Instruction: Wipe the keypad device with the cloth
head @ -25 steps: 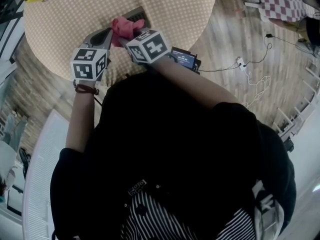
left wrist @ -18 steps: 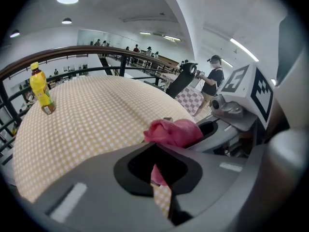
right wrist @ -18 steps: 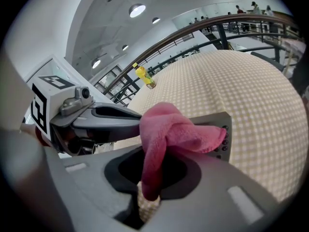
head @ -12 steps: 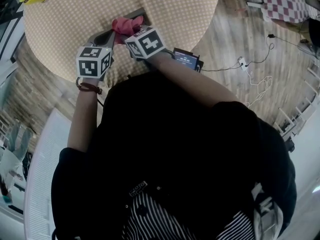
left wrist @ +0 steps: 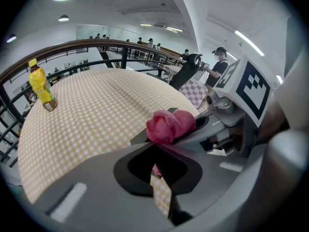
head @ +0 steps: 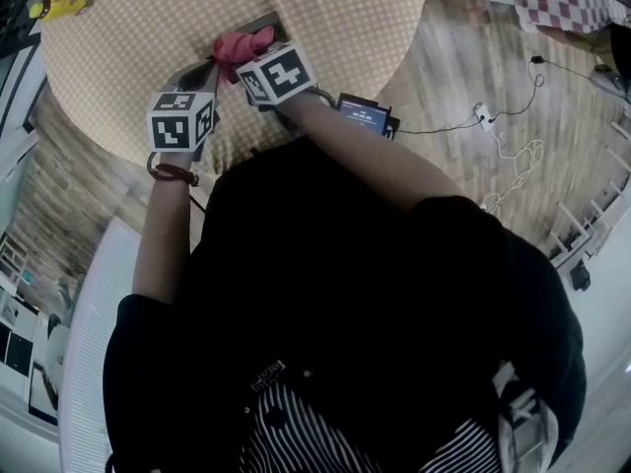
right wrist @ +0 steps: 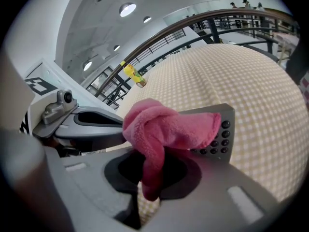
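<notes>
My right claw (right wrist: 152,153) grips the cloth (right wrist: 164,127) on the keypad device (right wrist: 219,129), whose unwiped keys lie at three o'clock. My left claw (left wrist: 157,146) seems to pinch the device's end.

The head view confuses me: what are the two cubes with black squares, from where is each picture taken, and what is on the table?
A person at a round table holds a two-jaw tool in each hand; the cubes are parts of these tools. The head view looks down from the person's head. The other two come from cameras on the left gripper and right gripper. On the table are a grey keypad device and a yellow bottle. The right jaws pinch a pink cloth lying on the device; the left jaws seem closed on the device's edge.
</notes>
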A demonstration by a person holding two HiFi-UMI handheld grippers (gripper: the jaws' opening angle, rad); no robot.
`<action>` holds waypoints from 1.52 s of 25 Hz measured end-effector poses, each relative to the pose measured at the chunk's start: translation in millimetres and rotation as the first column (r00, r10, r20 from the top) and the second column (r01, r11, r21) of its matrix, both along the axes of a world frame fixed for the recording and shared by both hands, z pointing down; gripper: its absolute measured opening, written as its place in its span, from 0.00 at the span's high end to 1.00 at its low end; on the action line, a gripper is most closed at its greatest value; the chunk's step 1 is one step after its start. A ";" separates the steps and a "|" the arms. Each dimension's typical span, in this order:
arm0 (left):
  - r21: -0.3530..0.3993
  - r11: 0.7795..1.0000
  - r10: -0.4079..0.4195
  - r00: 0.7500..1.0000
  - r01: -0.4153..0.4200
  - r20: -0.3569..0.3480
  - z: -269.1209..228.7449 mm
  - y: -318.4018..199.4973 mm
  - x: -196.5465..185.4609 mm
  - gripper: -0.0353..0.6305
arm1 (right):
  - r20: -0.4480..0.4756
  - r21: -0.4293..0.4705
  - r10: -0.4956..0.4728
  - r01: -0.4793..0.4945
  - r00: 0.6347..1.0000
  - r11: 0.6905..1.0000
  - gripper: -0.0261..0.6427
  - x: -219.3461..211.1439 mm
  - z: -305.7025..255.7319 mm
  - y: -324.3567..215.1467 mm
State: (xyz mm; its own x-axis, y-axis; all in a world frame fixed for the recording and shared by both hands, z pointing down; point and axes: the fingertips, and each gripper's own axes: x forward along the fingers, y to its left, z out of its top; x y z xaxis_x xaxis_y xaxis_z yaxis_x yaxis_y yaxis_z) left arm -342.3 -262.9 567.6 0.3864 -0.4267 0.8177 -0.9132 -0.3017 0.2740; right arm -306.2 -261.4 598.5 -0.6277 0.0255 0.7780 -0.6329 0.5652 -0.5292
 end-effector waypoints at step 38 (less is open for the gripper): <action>-0.036 0.993 0.114 0.989 -0.111 0.097 4.5 -18.9 -7.2 0.94 | -0.015 -0.118 0.051 -0.052 0.999 0.992 0.87 -3.2 18.0 16.9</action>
State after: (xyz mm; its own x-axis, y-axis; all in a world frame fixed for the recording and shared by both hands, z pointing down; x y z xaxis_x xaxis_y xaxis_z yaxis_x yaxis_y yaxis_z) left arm -349.6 -281.9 572.1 0.3469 -0.3598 0.8661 -0.8971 -0.3968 0.1944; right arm -309.4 -244.6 616.5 -0.6212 0.0857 0.7790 -0.6663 0.4655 -0.5825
